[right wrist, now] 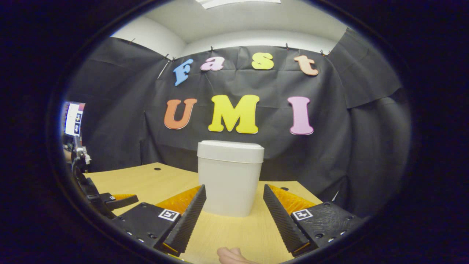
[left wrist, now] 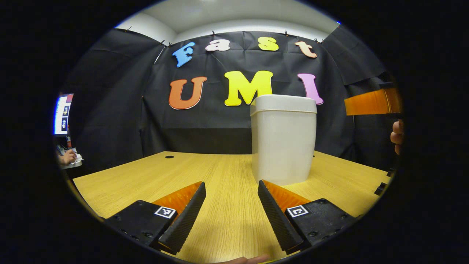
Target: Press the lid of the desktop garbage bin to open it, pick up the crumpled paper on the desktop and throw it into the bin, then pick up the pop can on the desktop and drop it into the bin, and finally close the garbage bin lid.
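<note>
Left gripper view: the left tool (left wrist: 231,194) hovers low over the wooden surface (left wrist: 146,176), fingers spread wide apart with nothing between them. The white garbage bin (left wrist: 283,141) stands upright just ahead and a touch to the right, lid down. At the far right edge sits the right tool (left wrist: 372,102), held well above the surface, a hand (left wrist: 397,136) below it.

Right gripper view: the right tool (right wrist: 234,200) is also wide apart and holds nothing. The bin (right wrist: 230,178) stands straight ahead between the finger lines, lid (right wrist: 231,151) closed, resting on the surface (right wrist: 154,178). The left tool (right wrist: 117,200) pokes in low at the left edge; I cannot tell its state from here.
</note>
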A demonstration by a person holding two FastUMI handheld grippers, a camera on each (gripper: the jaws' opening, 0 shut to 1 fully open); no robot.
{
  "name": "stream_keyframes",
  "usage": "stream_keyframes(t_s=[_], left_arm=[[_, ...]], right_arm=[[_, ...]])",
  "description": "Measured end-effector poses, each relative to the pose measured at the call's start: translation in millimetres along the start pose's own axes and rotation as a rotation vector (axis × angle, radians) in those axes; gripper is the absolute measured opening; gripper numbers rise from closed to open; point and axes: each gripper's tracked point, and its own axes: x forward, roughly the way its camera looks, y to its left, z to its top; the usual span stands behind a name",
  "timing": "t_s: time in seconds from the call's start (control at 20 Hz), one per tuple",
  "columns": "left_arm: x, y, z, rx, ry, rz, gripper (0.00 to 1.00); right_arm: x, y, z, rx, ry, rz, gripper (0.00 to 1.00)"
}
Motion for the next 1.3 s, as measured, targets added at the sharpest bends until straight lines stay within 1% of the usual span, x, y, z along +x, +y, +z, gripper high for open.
stream_keyframes(t_s=[0.05, 0.1, 0.15, 0.3, 0.45, 0.5, 0.55, 0.6, 0.75, 0.9, 1.0, 1.05, 1.1, 1.15, 1.2, 1.25, 1.3], left_arm=[[-2, 1, 10, 0.009, -0.017, -0.001, 0.94], [-5, -1, 20, 0.021, -0.034, -0.005, 0.94], [-9, -1, 28, 0.039, -0.048, -0.001, 0.94], [-14, 0, 43, 0.08, -0.064, 0.014, 0.94], [-14, -3, 47, 0.066, -0.044, 0.012, 0.94], [-15, -4, 49, 0.055, -0.039, 0.012, 0.94], [-16, -6, 54, 0.044, -0.044, 0.006, 0.94], [-18, -10, 59, 0.039, -0.048, -0.002, 0.94], [-20, -15, 66, 0.04, -0.061, -0.013, 0.94], [-20, -12, 65, 0.047, -0.041, -0.001, 0.94], [-22, -12, 74, 0.047, -0.043, 0.013, 0.94], [-22, -14, 77, 0.039, -0.048, 0.012, 0.94], [-23, -16, 81, 0.024, -0.055, 0.003, 0.94], [-25, -21, 84, 0.012, -0.059, -0.004, 0.93], [-26, -22, 86, 0.009, -0.063, -0.004, 0.93], [-26, -23, 86, 0.013, -0.061, -0.003, 0.94], [-28, -25, 85, 0.019, -0.061, -0.006, 0.94]], right_arm=[[-2, -3, 0, -0.004, 0.0, -0.01, 0.95], [-4, -6, -3, -0.011, 0.006, -0.02, 0.97], [-4, -7, -4, -0.016, 0.011, -0.026, 0.95], [-5, -11, -6, 0.003, 0.014, -0.039, 0.95], [-5, -19, -6, -0.016, 0.008, -0.063, 0.95], [-7, -21, -5, -0.019, -0.003, -0.068, 0.98], [-7, -22, -4, -0.023, -0.007, -0.072, 0.95], [-8, -22, -5, -0.024, -0.008, -0.069, 0.95], [-9, -23, -5, -0.017, -0.005, -0.07, 0.95], [-11, -22, -6, -0.009, 0.004, -0.078, 0.95], [-12, -23, -4, -0.009, 0.0, -0.079, 0.95], [-13, -25, -3, -0.004, 0.001, -0.083, 0.98], [-13, -29, -3, 0.006, 0.006, -0.088, 0.95], [-14, -31, -4, 0.022, 0.012, -0.091, 0.95], [-15, -31, -6, 0.034, 0.021, -0.088, 0.98], [-15, -30, -6, 0.039, 0.028, -0.084, 0.95], [-15, -33, -6, 0.04, 0.03, -0.088, 0.95]])
